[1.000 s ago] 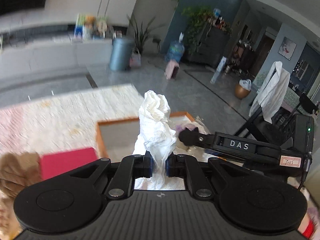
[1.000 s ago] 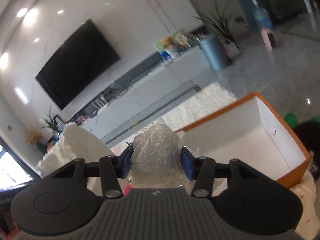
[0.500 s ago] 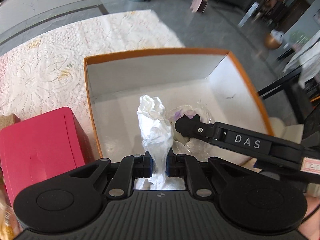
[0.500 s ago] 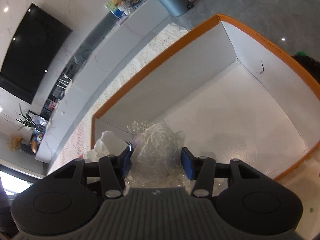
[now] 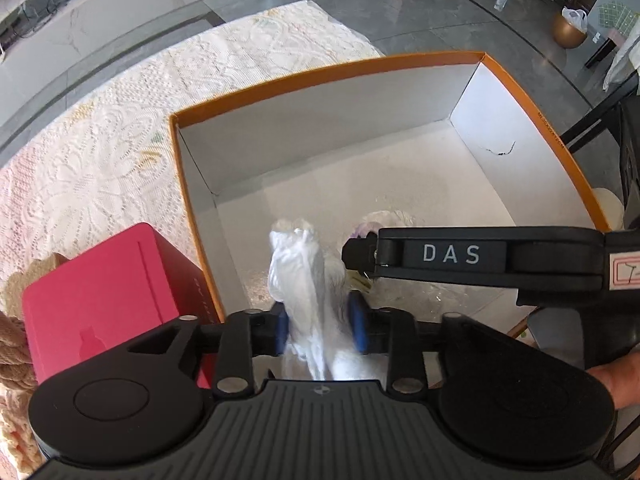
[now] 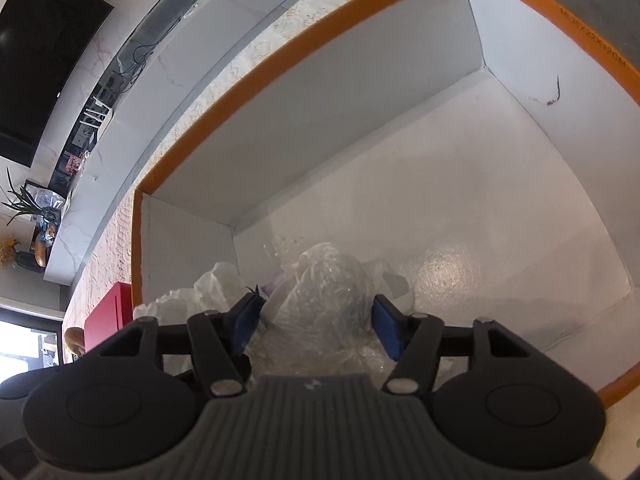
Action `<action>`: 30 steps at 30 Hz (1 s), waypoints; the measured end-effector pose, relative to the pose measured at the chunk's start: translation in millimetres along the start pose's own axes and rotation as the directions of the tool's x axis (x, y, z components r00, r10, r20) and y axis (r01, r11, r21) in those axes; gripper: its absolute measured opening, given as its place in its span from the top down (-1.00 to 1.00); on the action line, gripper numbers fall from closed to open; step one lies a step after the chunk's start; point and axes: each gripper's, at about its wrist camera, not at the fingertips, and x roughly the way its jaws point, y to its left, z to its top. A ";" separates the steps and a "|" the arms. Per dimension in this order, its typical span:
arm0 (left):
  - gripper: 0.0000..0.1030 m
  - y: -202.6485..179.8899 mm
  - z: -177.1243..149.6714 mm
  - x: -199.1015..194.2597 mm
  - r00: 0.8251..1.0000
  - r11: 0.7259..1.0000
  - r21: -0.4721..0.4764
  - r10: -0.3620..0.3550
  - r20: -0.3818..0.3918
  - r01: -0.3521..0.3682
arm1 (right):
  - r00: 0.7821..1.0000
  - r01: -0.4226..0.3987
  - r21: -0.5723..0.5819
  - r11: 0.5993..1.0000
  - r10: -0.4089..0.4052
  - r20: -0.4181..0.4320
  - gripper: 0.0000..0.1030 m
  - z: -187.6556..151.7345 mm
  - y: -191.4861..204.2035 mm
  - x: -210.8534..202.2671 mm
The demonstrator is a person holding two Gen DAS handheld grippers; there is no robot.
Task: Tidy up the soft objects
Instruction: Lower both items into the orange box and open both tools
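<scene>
White crumpled cloth (image 5: 304, 280) stands on the floor of the orange-rimmed box (image 5: 328, 68), in its near left part, between the blue pads of the left gripper (image 5: 319, 326). Those jaws have just been opening; a gap shows between the right pad and the cloth, and the left pad is at most brushing it, so it no longer looks squeezed. Just right of the cloth, a clear crinkled plastic bundle (image 6: 320, 300) lies on the box floor between the pads of the right gripper (image 6: 316, 324), whose jaws have also just been opening and now stand wide, the right pad clear of the plastic and the left pad close beside it. In the left view the right gripper's black finger marked DAS crosses from the right, its tip near the cloth. A red box (image 5: 108, 292) sits just outside the orange box's left wall on a lace tablecloth (image 5: 100, 152), with a thick beige rope (image 5: 12, 352) at the near left edge.
</scene>
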 end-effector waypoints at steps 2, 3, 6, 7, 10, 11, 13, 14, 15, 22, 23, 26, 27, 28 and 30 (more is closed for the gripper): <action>0.10 -4.7 -1.6 -7.4 1.000 1.000 0.016 -0.002 0.028 0.001 | 1.000 0.002 0.002 1.000 -0.002 0.002 -0.36 1.1 -1.4 -2.2; 0.09 -5.7 -2.6 -10.8 0.999 1.000 0.021 0.001 0.035 -0.002 | 1.000 0.006 0.002 1.000 -0.006 0.005 -0.38 1.8 -1.2 -3.6; 0.09 -9.7 2.4 -14.8 0.999 1.000 0.029 -0.008 0.044 0.007 | 1.000 0.011 -0.001 1.000 -0.011 0.015 -0.38 2.6 -0.2 -9.1; 0.12 -9.9 1.5 -17.1 0.999 0.999 0.032 -0.012 0.047 0.010 | 1.000 0.009 0.001 1.000 -0.009 0.015 -0.38 2.4 -0.4 -10.5; 0.49 -10.6 -2.8 -23.4 0.998 0.999 0.053 -0.007 0.057 0.004 | 1.000 0.003 -0.008 1.000 -0.003 0.025 -0.36 0.3 1.4 -15.4; 0.55 -11.2 -4.3 -24.7 0.998 0.998 0.060 -0.004 0.059 0.001 | 1.000 0.001 -0.012 1.000 0.000 0.025 -0.33 -0.6 1.6 -16.9; 0.68 -13.1 -4.6 -25.0 0.998 0.997 0.070 0.005 0.067 -0.010 | 1.000 -0.005 -0.015 1.000 0.005 0.026 -0.14 -1.2 2.5 -17.1; 0.74 -14.4 -4.6 -25.4 0.997 0.997 0.077 0.009 0.072 -0.014 | 1.000 -0.008 -0.014 1.000 0.008 0.027 -0.09 -1.7 2.3 -18.3; 0.77 -15.6 -5.5 -26.4 0.997 0.996 0.089 0.017 0.071 -0.023 | 1.000 -0.013 -0.015 1.000 0.013 0.026 -0.01 -2.1 3.3 -18.2; 0.87 -26.3 -7.5 -15.0 0.999 0.987 0.155 0.038 0.038 -0.043 | 1.000 -0.011 -0.041 0.999 0.011 -0.009 0.45 -6.5 12.3 -6.7; 0.87 -26.1 -7.3 -14.8 0.999 0.988 0.151 0.033 0.042 -0.038 | 1.000 -0.010 -0.044 0.999 0.010 -0.012 0.45 -6.9 13.3 -6.9; 0.82 -21.1 -9.6 -20.0 0.998 0.991 0.130 0.011 0.068 -0.019 | 1.000 -0.014 -0.060 0.998 0.014 -0.001 0.44 -8.4 16.2 -19.0; 0.80 -18.8 -11.9 -24.2 0.997 0.993 0.118 0.000 0.077 -0.009 | 1.000 -0.015 -0.076 0.997 0.015 0.007 0.40 -9.1 18.2 -24.8; 0.79 -17.3 -13.2 -28.4 0.996 0.994 0.109 -0.009 0.088 0.000 | 1.000 -0.012 -0.092 0.996 0.013 0.017 0.31 -10.4 20.7 -30.3; 0.79 -14.5 -17.5 -41.2 0.993 0.995 0.095 -0.025 0.118 0.014 | 0.999 0.001 -0.125 0.992 0.005 0.045 0.21 -13.5 26.1 -42.6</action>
